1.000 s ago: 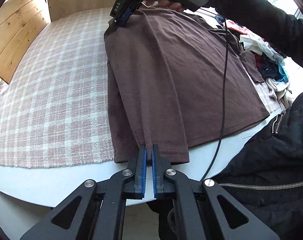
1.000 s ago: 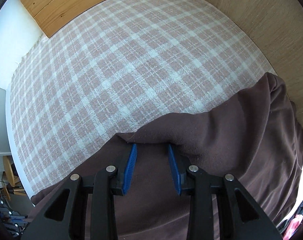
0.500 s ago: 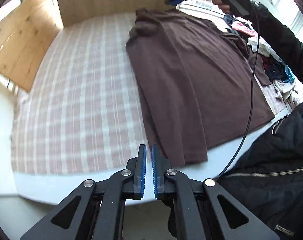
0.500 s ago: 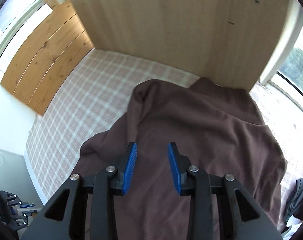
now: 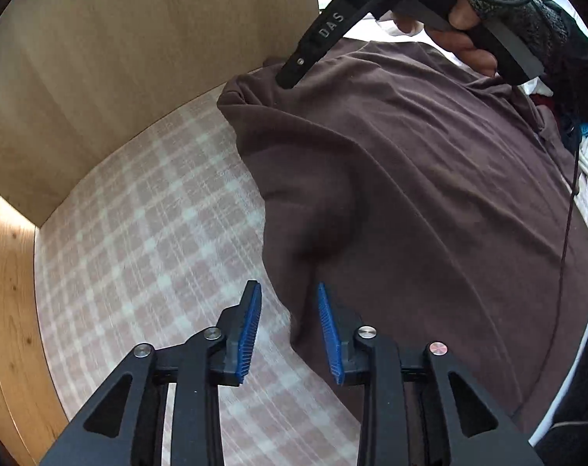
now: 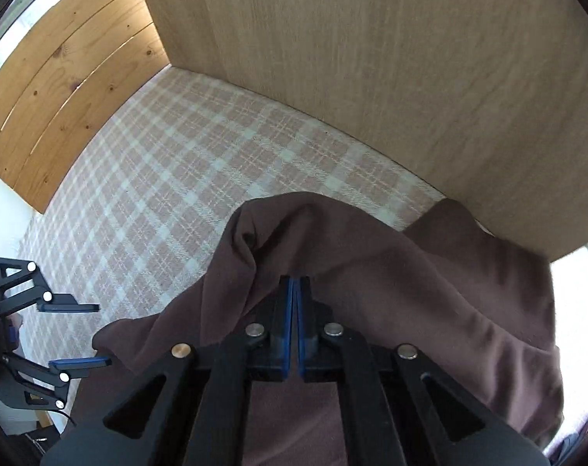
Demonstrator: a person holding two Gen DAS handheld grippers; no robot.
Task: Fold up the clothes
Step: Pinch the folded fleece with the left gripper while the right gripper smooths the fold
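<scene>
On checked cloth (image 5: pixel 146 240): one brown garment (image 5: pixel 410 194), two grippers.

"DAS" stands in pale letters on the right tool (image 5: pixel 284 77).

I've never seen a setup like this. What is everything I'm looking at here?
brown garment: one, dark brown, spread on the right part of the checked cloth.
checked cloth: one, pink and white, covering the surface.
wooden panels: several, light wood, upright behind and beside the cloth.
pile of clothes: one heap, mixed colours, far right edge, mostly hidden.
cable: one, black, hanging across the garment.
left gripper: one, black with blue pads, jaws opening at the garment's left edge.
right gripper: one, same colours, jaws closed at the garment's far edge.
</scene>
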